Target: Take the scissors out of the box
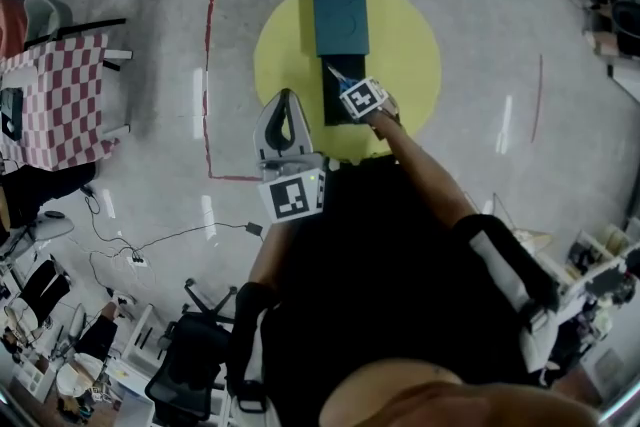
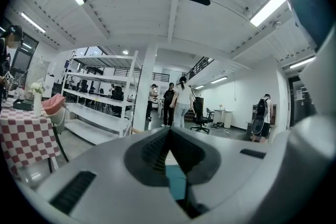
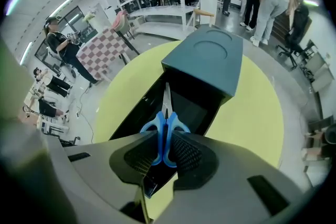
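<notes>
Scissors | handles were clamped in right gripper, blades pointed into open box | left gripper closed, empty | risk: narrow handle grip could slip, or blades could snag the wall

Yellow circle and box are shared: seen from overhead in the head view, closely downward in the right gripper view. The left gripper view is aimed level at shelves.
</notes>
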The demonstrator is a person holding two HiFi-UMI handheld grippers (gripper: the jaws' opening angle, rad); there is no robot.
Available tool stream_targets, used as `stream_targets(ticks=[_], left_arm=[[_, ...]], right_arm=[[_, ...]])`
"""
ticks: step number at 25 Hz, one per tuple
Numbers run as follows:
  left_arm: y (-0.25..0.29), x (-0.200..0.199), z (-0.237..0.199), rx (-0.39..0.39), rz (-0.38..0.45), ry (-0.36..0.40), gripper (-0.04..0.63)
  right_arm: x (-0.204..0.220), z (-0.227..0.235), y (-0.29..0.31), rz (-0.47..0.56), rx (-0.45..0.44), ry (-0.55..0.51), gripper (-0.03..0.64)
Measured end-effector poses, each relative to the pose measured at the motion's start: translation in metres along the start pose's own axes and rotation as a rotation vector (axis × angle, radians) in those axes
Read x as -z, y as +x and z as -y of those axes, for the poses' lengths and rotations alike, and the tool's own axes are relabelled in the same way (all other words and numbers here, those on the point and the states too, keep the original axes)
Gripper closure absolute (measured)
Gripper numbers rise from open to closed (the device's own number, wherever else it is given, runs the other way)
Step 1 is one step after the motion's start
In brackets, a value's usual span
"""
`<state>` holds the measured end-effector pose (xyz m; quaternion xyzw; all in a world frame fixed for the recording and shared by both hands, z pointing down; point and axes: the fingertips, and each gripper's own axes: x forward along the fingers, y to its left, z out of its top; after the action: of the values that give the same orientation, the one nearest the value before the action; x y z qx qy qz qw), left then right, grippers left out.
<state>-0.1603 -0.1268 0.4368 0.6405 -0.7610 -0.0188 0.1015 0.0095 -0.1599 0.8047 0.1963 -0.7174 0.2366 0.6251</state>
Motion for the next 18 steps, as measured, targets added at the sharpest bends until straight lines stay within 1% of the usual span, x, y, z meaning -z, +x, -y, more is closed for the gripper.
stream_targets(ticks=[3,7,9,13,18], left_arm=[[0.001,-0.003,0.004,0.002,0.009,0.004,0.598],[0.001,-0.005,0.005,0.003,0.015,0.009,0.598],[-0.001,-0.004,0.008,0.004,0.012,0.011,0.598],[-0.002,-0.005,0.017,0.008,0.012,0.01,0.598],[-0.005,-0.01,0.025,0.012,0.025,0.012,0.598]], right_arm=[[0.005,-0.004,-0.01,0.021,-0.029,0.001,0.537],[-0.005,-0.017,-0.026,0.13,-0.097,0.008,0.537],[-0.007,-0.018,-0.037,0.172,-0.109,0.016,0.537],[-0.014,-0.007,-0.067,0.27,-0.081,0.014,0.537],[-0.036,0.002,-0.121,0.452,-0.045,0.016,0.537]])
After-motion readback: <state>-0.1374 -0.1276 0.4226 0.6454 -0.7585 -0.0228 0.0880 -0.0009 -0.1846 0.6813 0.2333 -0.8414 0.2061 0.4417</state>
